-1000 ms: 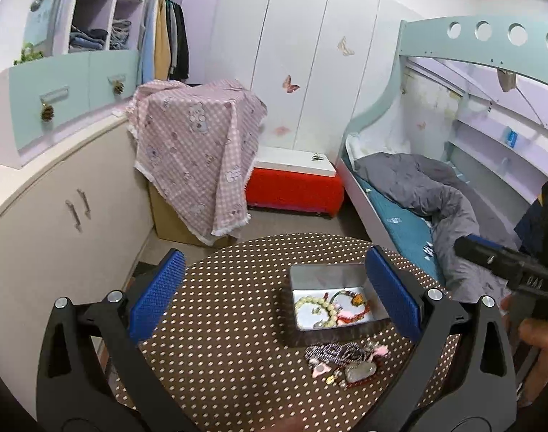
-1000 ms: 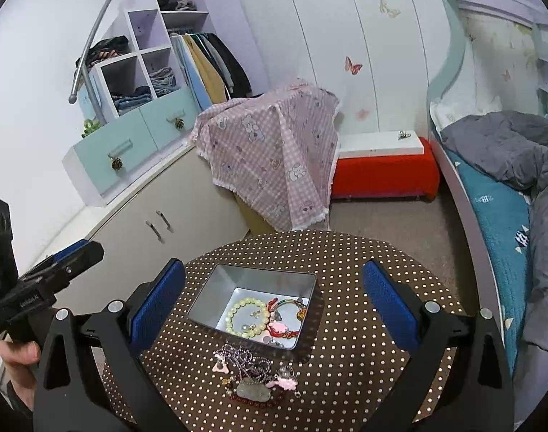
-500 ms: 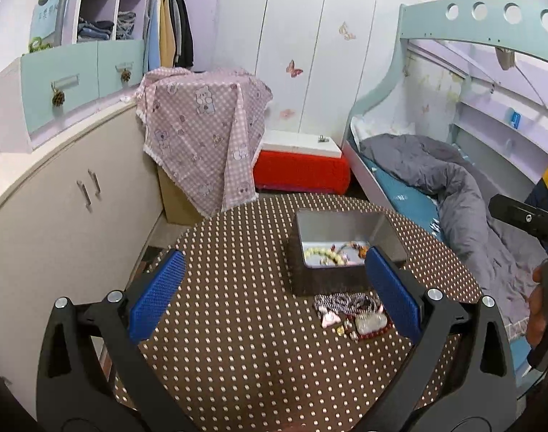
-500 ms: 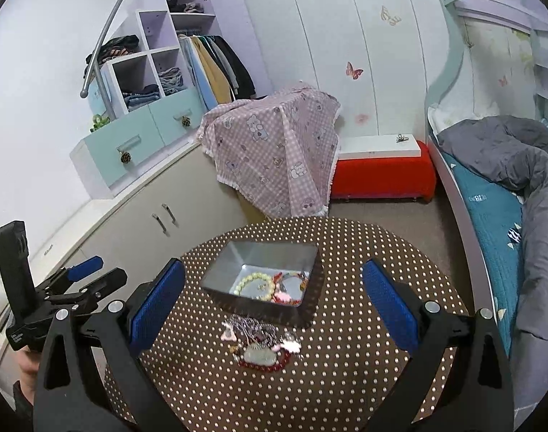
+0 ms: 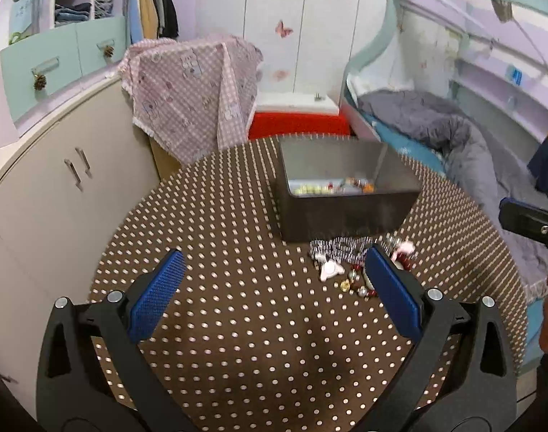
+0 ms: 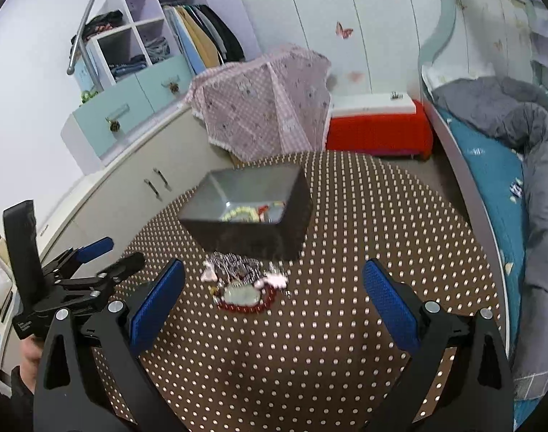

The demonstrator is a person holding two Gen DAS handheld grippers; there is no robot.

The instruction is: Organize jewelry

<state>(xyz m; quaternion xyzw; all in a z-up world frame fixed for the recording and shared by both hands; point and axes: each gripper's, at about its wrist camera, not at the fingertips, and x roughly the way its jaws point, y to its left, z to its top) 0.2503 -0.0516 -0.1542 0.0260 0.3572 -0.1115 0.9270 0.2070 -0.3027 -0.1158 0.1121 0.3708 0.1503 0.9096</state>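
Observation:
A dark metal box (image 5: 346, 194) (image 6: 252, 212) stands on the round dotted table, holding a pale bead bracelet (image 5: 310, 190) (image 6: 239, 213) and red and orange pieces. In front of the box lies a loose pile of jewelry (image 5: 349, 255) (image 6: 243, 280): a dark beaded strand, pink charms, a red bracelet and a silvery pendant. My left gripper (image 5: 272, 288) is open and empty, low over the table, its right pad beside the pile. My right gripper (image 6: 274, 298) is open and empty, with the pile just ahead between its pads. The left gripper (image 6: 93, 270) shows at the left of the right wrist view.
The brown polka-dot tablecloth (image 5: 237, 324) covers the table. A cream cabinet (image 5: 57, 180) stands to the left, a pink checked cloth (image 5: 194, 93) over a box and a red bench (image 5: 299, 124) behind, a bed with a grey duvet (image 5: 436, 133) to the right.
Both grippers have dropped lower and closer to the table. The box and the jewelry pile now sit nearer and larger in both views. Both grippers stayed open.

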